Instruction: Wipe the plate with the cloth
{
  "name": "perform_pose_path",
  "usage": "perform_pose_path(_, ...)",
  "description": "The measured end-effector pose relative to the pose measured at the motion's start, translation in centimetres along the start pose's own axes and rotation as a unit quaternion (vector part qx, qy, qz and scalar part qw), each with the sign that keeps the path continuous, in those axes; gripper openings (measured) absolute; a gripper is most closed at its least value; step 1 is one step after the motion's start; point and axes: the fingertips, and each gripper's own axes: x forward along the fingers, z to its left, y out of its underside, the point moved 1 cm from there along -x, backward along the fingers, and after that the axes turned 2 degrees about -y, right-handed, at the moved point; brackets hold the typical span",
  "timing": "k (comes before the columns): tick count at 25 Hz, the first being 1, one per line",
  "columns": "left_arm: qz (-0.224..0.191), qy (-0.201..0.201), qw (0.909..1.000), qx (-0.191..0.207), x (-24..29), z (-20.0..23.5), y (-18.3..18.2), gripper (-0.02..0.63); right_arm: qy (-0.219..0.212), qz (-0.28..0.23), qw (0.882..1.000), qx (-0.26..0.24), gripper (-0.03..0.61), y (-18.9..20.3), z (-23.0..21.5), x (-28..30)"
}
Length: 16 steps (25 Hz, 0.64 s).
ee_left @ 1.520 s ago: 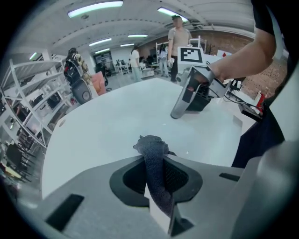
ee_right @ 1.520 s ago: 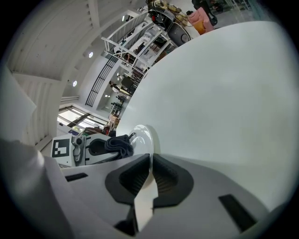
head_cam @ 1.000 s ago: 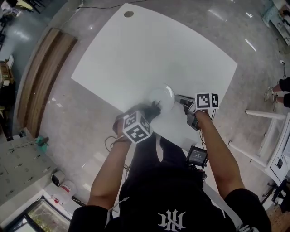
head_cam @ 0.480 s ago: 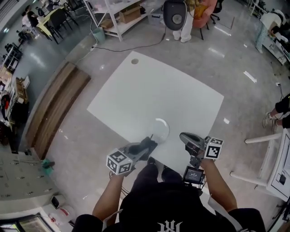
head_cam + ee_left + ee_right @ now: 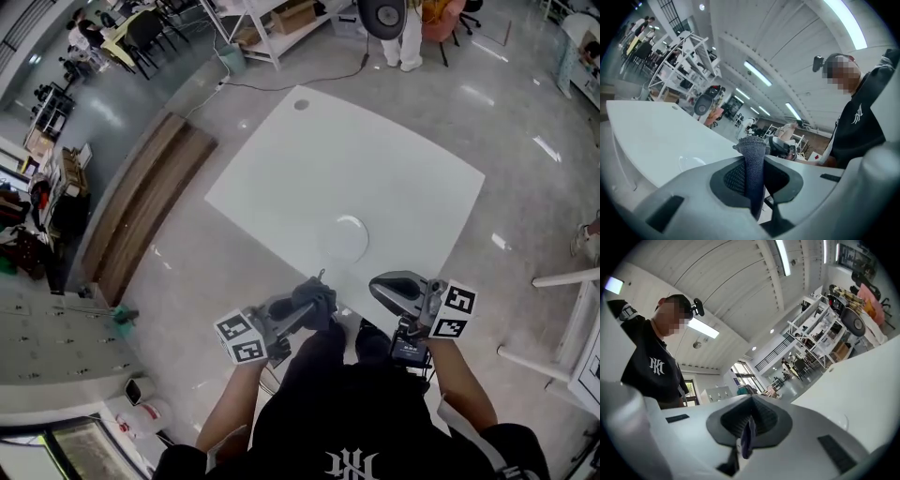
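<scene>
A clear glass plate (image 5: 349,237) lies on the white table (image 5: 375,150) near its front edge, with nothing touching it. My left gripper (image 5: 309,305) is held up in front of my body, off the table, shut on a dark blue-grey cloth (image 5: 753,161) that stands up between its jaws. In the left gripper view the plate (image 5: 690,162) shows low on the tabletop beyond. My right gripper (image 5: 380,284) is raised beside the left. Its jaws have just been closing and are shut, with only a thin purplish sliver at the seam. Both grippers are clear of the plate.
A round cable hole (image 5: 301,104) sits at the table's far corner. A wooden bench (image 5: 150,197) runs along the left and a white frame (image 5: 562,281) stands at the right. Shelving and a person's legs (image 5: 403,42) lie beyond the table.
Both grippers have lifted off the plate and drawn back toward my body. The left one took the cloth with it. The plate stayed on the table.
</scene>
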Motion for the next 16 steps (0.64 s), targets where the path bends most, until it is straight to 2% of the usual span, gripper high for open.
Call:
perform_pose_path(4, -0.012, 0.013, 0.9997, 0.020, -1.4, -1.6, 0.6, 0.051, -0.012, 0.020, 0.999, -0.024, 0.005, 0.9, 3.4, 1.4)
perform_pose_path(9, -0.032, 0.069, 0.9966, 0.030, -2.6, -5.4, 1.4, 0.051, 0.021, 0.049, 0.997, -0.050, 0.005, 2.6, 7.1, 0.9)
perform_pose_path(13, -0.020, 0.118, 0.9912, 0.057, -5.1, -11.0, 3.5, 0.051, 0.053, 0.006, 0.997, -0.050, 0.005, 3.3, 11.6, 0.1)
perform_pose_path(16, -0.010, 0.158, 0.9831, 0.092, -7.9, -15.2, 4.7, 0.051, 0.074, -0.023, 0.995, -0.062, 0.005, 4.0, 15.3, 0.0)
